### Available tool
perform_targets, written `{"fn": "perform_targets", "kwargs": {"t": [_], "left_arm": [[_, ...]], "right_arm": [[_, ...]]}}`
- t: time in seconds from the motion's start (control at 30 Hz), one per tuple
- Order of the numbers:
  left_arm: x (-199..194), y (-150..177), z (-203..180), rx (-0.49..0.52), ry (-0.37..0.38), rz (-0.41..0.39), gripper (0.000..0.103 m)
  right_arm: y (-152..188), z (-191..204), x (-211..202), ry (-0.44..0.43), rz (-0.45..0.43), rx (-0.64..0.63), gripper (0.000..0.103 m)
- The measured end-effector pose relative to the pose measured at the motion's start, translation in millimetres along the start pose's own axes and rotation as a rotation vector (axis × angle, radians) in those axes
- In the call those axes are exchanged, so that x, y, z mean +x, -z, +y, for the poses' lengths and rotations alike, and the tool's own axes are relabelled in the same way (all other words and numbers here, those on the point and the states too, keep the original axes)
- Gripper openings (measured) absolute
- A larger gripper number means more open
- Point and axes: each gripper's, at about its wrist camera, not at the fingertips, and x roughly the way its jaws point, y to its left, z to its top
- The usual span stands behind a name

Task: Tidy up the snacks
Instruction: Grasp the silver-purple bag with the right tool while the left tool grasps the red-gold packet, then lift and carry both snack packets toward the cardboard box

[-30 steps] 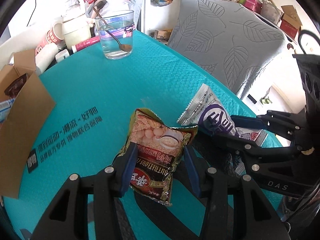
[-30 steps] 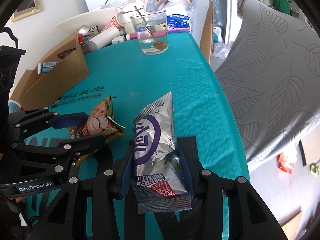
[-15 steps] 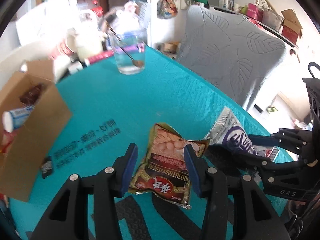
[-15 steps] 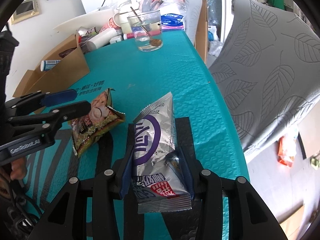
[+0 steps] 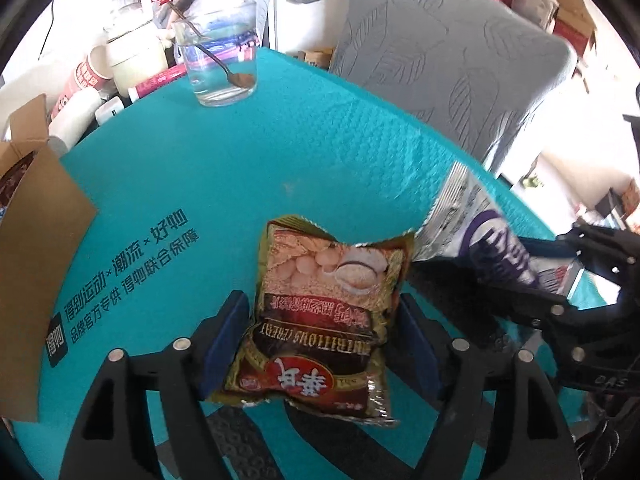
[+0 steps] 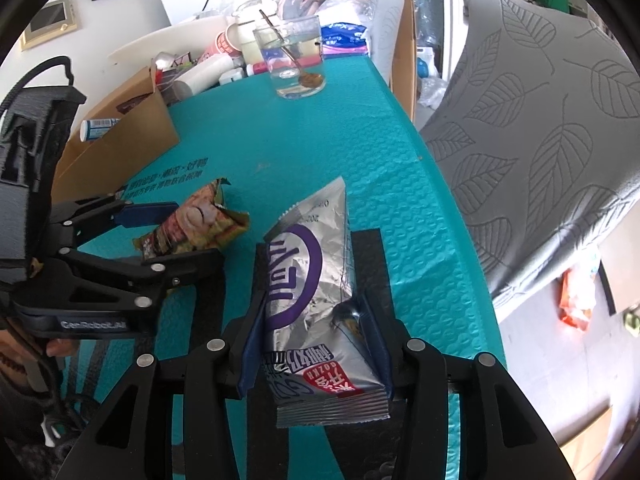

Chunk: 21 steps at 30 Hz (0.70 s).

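While left gripper (image 5: 322,340) just opened around cereal packet (image 5: 324,312); right gripper (image 6: 316,342) clamping silver packet (image 6: 316,300) near mat edge (image 6: 452,248)

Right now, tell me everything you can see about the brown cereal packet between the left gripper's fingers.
The cereal packet is a crinkled foil pouch, brown and gold, with a picture of grains and a bowl, a red logo and the words NUTRITIOUS CEREAL. Its torn top edge is ragged and points away toward the glass. It lies flat on the teal mat, just left of the silver packet. The left gripper has just been opening its jaws; the blue pads now stand on either side of the packet, close to its edges, no longer squeezing it.
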Motion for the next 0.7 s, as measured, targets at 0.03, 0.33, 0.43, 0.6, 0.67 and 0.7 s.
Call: {"fn": "perform_targets", "kwargs": {"t": [0.03,0.33,0.43,0.6,0.67,0.7], "left_arm": [[1,0,-1,0.008,-0.007,-0.002,0.076],[-5,4,2,-0.034,-0.016,-0.006,0.065],[-10,8,0,-0.037,-0.023,0.002,0.058],[-18,19,-1,-0.049,-0.009,0.017,0.054],[-21,24,-2,-0.052,-0.007,0.026,0.054],[-23,28,-3,-0.053,-0.007,0.031,0.054]], "right_arm": [[0,0,2,-0.001,0.007,0.001,0.046],[3,3,5,0.011,0.010,-0.017,0.045],[7,8,3,0.006,0.013,-0.035,0.045],[14,14,0,-0.007,0.025,-0.044,0.044],[17,16,-3,-0.013,0.032,-0.044,0.044],[19,17,-4,-0.017,0.035,-0.045,0.044]]}}
